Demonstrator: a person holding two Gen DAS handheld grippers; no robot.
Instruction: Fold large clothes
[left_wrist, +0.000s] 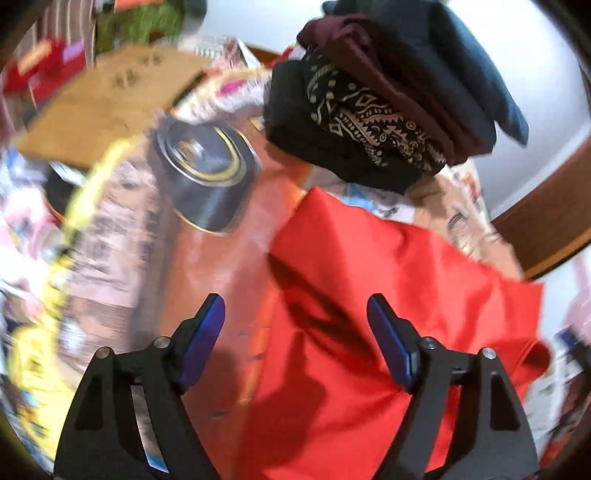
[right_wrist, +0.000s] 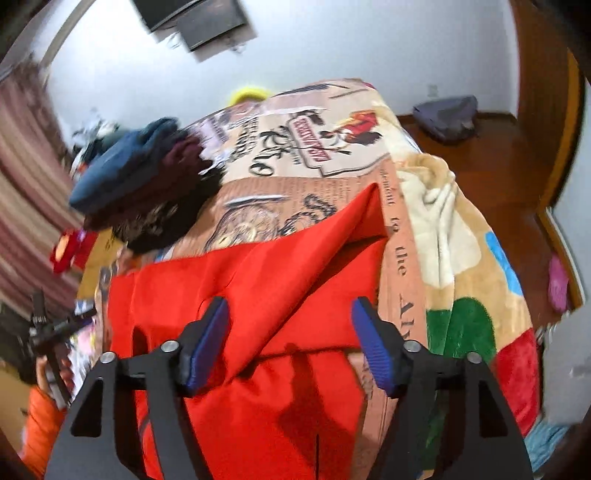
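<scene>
A large red garment (left_wrist: 369, 295) lies partly folded on the patterned bedspread (left_wrist: 207, 266); in the right wrist view (right_wrist: 258, 295) one fold is turned over diagonally towards its far right corner. My left gripper (left_wrist: 295, 314) is open and empty, hovering above the garment's left edge. My right gripper (right_wrist: 290, 314) is open and empty, just above the folded flap. The other hand-held gripper shows at the left edge of the right wrist view (right_wrist: 48, 328).
A stack of folded dark clothes (left_wrist: 388, 103), black patterned, maroon and navy, sits beyond the garment, also in the right wrist view (right_wrist: 144, 184). A cardboard box (left_wrist: 107, 107) stands at the far left. A plush blanket (right_wrist: 461, 258) covers the bed's right side, above wooden floor (right_wrist: 491, 166).
</scene>
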